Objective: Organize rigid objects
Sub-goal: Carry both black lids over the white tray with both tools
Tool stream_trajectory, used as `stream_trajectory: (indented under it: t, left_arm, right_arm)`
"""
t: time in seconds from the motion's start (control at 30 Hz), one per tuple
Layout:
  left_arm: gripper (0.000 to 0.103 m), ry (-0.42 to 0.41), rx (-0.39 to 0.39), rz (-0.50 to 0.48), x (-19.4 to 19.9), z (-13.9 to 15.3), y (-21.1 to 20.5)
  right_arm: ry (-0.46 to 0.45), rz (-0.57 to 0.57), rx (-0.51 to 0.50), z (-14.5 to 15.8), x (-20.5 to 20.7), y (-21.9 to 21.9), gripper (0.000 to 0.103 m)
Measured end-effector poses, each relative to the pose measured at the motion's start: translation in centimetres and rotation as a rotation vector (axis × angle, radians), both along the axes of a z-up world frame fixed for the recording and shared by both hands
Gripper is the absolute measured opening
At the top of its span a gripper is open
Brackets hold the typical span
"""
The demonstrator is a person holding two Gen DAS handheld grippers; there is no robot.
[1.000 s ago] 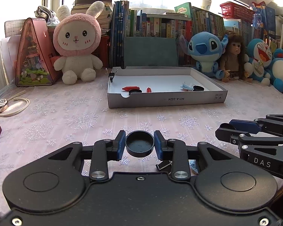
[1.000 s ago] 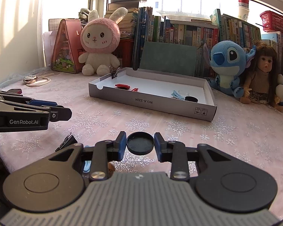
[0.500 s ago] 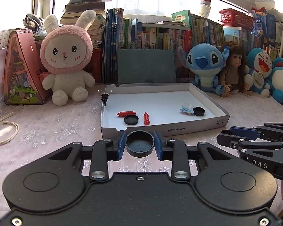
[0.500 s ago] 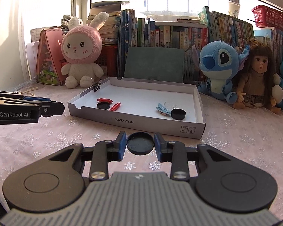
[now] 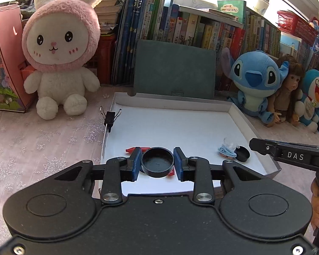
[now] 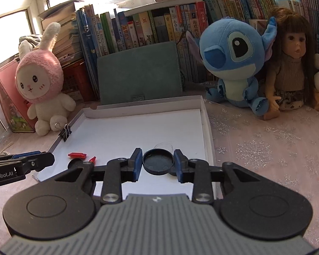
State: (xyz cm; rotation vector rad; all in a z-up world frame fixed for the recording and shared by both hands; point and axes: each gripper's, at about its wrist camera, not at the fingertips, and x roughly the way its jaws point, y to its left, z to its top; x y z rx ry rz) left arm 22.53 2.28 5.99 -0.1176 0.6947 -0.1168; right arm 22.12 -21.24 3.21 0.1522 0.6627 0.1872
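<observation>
Between the blue pads of my left gripper sits a black round cap, open side up, and the gripper is shut on it. It hovers over the near left part of the white cardboard tray. My right gripper is shut on a second black cap above the tray's near right part. Lying in the tray are a red piece, a blue clip and another black cap. A black binder clip grips the left wall.
A pink rabbit plush sits left of the tray, with a green pouch and a row of books behind it. A blue plush and a doll stand to the right. Pink snowflake cloth covers the table.
Both grippers have moved forward from the bare cloth to over the tray's near edge, each still holding its cap. The right view has tilted.
</observation>
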Motion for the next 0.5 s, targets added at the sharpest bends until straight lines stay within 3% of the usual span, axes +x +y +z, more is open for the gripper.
stream_trajectory:
  t: [0.23,0.5]
  left_arm:
    - [0.030,0.078,0.011,0.040,5.9,-1.1,0.0]
    - [0.030,0.119,0.054,0.077,8.9,-2.9,-0.2]
  right_arm:
    - [0.055,-0.059,0.014,-0.2,4.0,-0.5,0.037]
    - [0.073,-0.024,-0.079,-0.9,7.0,2.0,0.037]
